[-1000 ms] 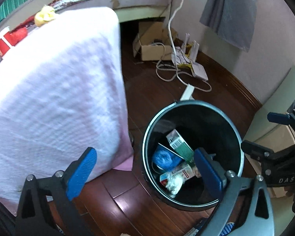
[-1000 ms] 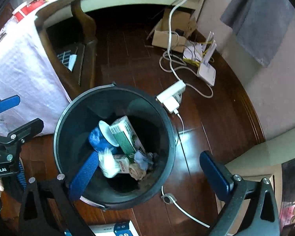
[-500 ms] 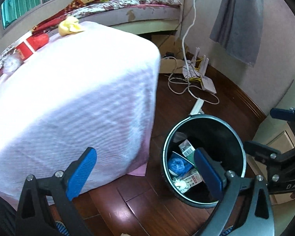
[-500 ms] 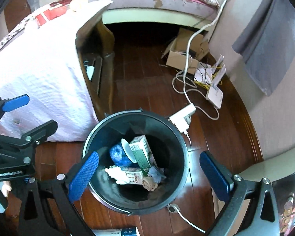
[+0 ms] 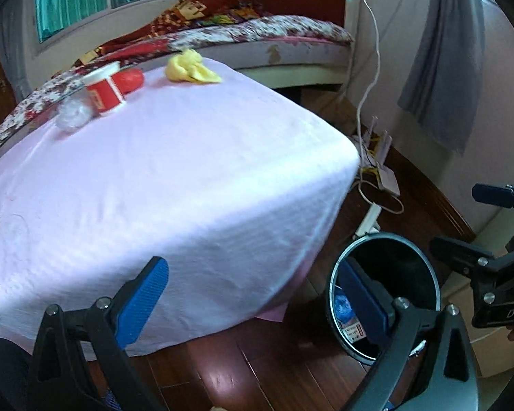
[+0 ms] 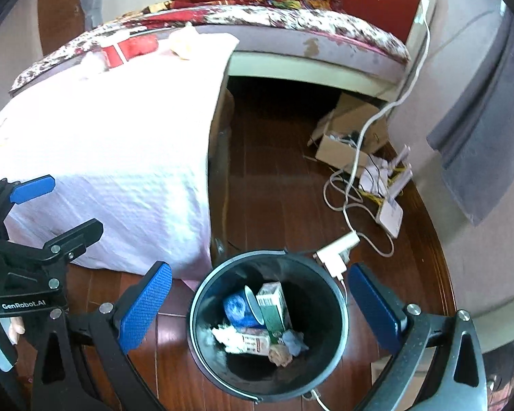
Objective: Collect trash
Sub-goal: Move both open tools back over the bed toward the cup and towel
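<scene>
The bin [image 6: 269, 328] stood on the wood floor [image 6: 274, 171] just beside the corner of the table, whose white cloth [image 5: 161, 185] hung down nearly to the boards. Inside the bin lay a blue cup [image 6: 238, 308], a green carton [image 6: 274, 308], a white crumpled tissue [image 6: 228, 337], a small printed pack [image 6: 257, 342] and a bluish wad [image 6: 294, 340], all heaped together toward the bin's middle.

The right gripper [image 6: 257, 311] hung above the bin, its jaws spread wide with nothing between them, one blue pad [image 6: 144, 308] left of the rim and the other right of it. The left gripper [image 5: 253, 304] was held left of the bin, over the cloth's hanging edge, jaws likewise wide apart and empty; its right pad [image 5: 363, 303] overlapped the bin's rim in the left wrist view.

Trash still on the table sat at the far side from the bin: a yellow crumpled paper [image 5: 190, 68], a red-and-white cup [image 5: 102, 90] on its side, a red wrapper [image 5: 130, 80] touching it, and a clear plastic wad [image 5: 72, 114] just beside the cup.

Beyond the bin, a white power strip [image 6: 335, 248] lay close to its rim, with cables [image 6: 346, 198] running toward a router [image 6: 390, 212] and a cardboard box [image 6: 342, 144] near the bed [image 6: 291, 20].
</scene>
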Tool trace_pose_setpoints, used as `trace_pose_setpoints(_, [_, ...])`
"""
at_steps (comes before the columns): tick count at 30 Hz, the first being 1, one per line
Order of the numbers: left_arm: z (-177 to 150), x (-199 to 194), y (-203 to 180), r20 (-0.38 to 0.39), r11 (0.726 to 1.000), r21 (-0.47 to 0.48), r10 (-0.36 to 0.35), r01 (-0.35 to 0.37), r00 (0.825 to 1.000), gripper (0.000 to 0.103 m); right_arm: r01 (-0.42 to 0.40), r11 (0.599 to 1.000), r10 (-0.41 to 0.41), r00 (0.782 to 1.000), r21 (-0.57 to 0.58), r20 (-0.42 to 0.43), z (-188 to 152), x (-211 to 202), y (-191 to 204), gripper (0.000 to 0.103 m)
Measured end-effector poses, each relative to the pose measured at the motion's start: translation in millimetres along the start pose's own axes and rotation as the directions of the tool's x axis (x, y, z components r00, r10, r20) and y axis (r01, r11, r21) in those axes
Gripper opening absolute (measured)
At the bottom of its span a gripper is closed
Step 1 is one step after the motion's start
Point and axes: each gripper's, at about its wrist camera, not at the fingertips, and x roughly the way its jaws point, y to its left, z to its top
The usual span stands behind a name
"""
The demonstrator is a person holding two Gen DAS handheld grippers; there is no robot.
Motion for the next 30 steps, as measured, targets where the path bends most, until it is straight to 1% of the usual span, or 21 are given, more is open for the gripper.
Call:
trace_pose_setpoints(10, [18, -16, 43, 0.055, 0.996, -0.064, 0.061, -0.058, 0.997, 0.1, -0.04, 0.998, 0.044, 0.995, -0.042, 0.084, 44, -7, 31, 0.103])
trace_pose_setpoints(15, [21, -19, 66, 0.064, 0.992, -0.09, 0.095, -0.089, 0.993, 0.1, -0.069, 0.996, 0.074, 0.991, -0.051, 0.114, 64, -6, 48, 0.103])
trace_pose_setpoints(21, [32, -21, 105, 0.08, 0.98, -0.148, 0.144, -0.132, 0.986, 0.1, -0.088, 0.995, 0.095, 0.985, -0.052, 0.144, 87, -4, 63, 0.103])
trace_pose_setpoints(27, [47, -18, 142, 0.092, 0.97, -0.176, 0.185, -0.166, 0.979, 0.1, -0.1, 0.993, 0.109, 0.975, -0.057, 0.195, 124, -3, 81, 0.103])
trace_pose_setpoints(30, [55, -16, 162, 0.099, 0.965, -0.189, 0.203, -0.182, 0.974, 0.1, -0.115, 0.992, 0.123, 0.964, -0.044, 0.236, 144, 1, 89, 0.103])
